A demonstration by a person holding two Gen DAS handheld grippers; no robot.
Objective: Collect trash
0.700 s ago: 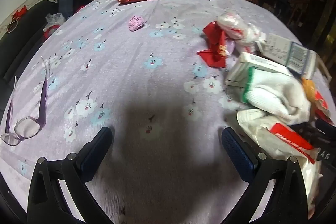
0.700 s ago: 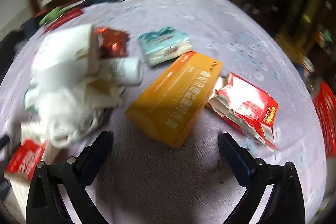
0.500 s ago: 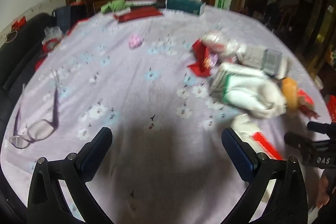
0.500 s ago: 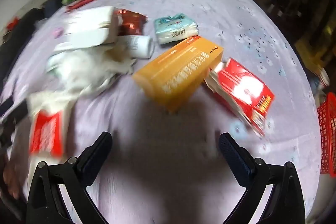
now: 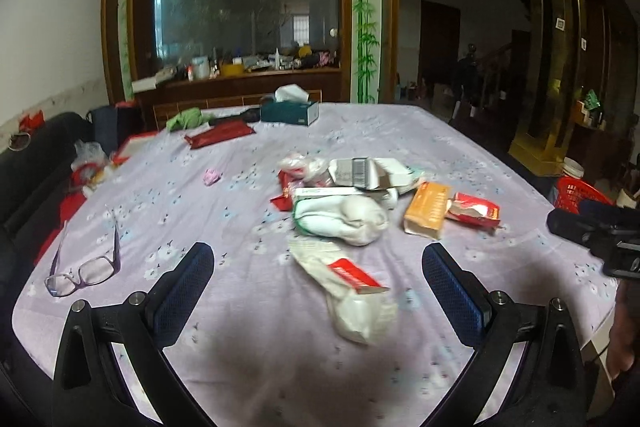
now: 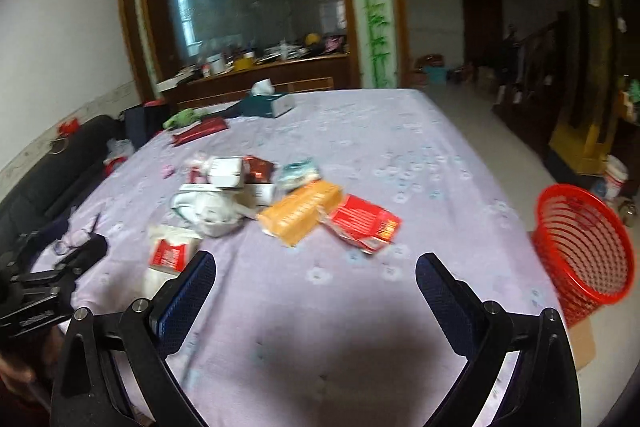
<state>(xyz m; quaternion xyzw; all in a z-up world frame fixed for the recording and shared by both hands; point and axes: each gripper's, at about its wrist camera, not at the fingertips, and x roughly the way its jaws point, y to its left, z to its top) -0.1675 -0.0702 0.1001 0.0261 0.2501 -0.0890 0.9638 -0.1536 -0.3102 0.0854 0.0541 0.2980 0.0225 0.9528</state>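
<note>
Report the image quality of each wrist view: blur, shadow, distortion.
Left wrist view: mostly sharp, with the white bag nearest the left gripper smeared; a dark shadow lies on the tablecloth between its fingers; fisheye bends the table edges. Right wrist view: motion-blurred throughout, the orange box and red basket soft; the same shadow lies before the right gripper.

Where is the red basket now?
In the right wrist view, the red basket stands on the floor beside the table's right edge.
</note>
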